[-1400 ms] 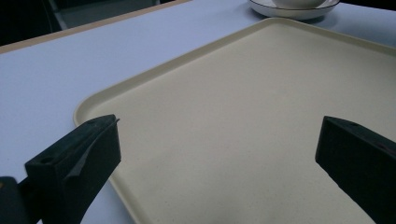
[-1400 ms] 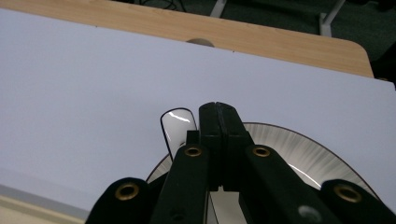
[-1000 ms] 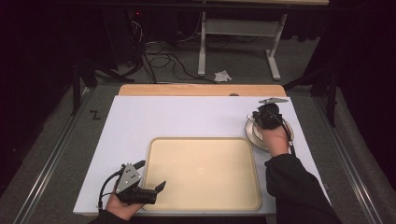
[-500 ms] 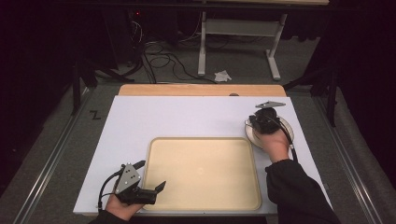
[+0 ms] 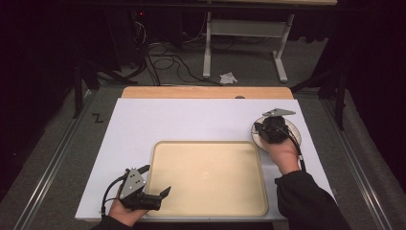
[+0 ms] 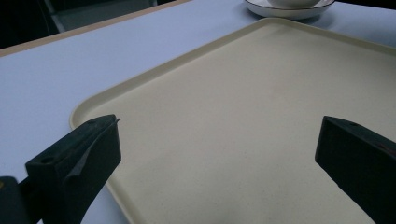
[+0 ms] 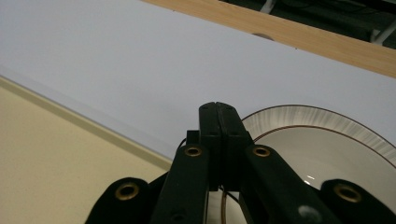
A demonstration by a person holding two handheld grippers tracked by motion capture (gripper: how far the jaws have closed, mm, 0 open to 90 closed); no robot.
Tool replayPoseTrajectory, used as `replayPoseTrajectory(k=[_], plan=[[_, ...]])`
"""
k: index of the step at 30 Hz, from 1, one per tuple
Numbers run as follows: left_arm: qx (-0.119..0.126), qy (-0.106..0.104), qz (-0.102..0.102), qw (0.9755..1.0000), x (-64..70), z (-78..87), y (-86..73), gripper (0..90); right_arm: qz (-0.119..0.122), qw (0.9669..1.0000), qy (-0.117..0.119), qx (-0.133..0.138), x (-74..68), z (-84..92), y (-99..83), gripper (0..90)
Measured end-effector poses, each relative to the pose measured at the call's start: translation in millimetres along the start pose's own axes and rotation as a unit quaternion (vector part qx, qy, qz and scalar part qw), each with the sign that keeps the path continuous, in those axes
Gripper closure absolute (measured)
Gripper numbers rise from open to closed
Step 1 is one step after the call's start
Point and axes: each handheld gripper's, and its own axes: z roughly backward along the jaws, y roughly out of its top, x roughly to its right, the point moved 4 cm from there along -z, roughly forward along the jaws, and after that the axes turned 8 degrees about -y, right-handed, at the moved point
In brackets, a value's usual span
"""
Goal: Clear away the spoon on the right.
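**Right gripper pinches plate rim as left waits over tray**

At the right of the white table, the right gripper has its jaws pressed together on the near-left rim of a white plate (thin dark lines ring its border), which sits just beyond the far right corner of a beige tray. At the near left, the left gripper is held over the tray's near left corner, its jaws spread wide apart with nothing between them. A strip of bare wood edges the table's far side.
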Motion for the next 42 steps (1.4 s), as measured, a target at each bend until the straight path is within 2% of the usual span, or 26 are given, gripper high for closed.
replayPoseTrajectory(k=[5, 10, 18, 26, 34, 42], plan=[[0.000, 0.001, 0.002, 1.0000, -0.2, -0.2, -0.4, 0.9, -0.001, 0.9999, -0.011, -0.007, 1.9, -8.4, 4.0, 90.0], [0.001, 0.002, 0.004, 1.0000, -2.2, 1.6, -0.9, 0.9, 0.007, 0.9997, 0.000, -0.022, -2.7, -15.5, 0.0, 90.0], [0.000, 0.001, 0.001, 1.0000, -0.8, 0.3, -0.6, 1.0, 0.037, 0.9991, 0.011, -0.020, -6.9, -0.6, -9.9, 90.0], [-0.002, 0.002, 0.001, 1.0000, -0.4, -0.1, -0.9, 1.0, 0.044, 0.9988, 0.014, -0.018, -4.1, 9.9, -24.7, 90.0], [-0.004, 0.003, 0.003, 1.0000, -0.7, -0.3, -1.3, 1.1, 0.051, 0.9985, 0.010, -0.017, 7.5, 23.9, -43.1, 90.0], [-0.005, 0.004, 0.003, 1.0000, -1.1, -0.9, -1.8, 1.1, 0.036, 0.9992, -0.011, -0.013, 34.5, 40.6, -57.5, 90.0]])
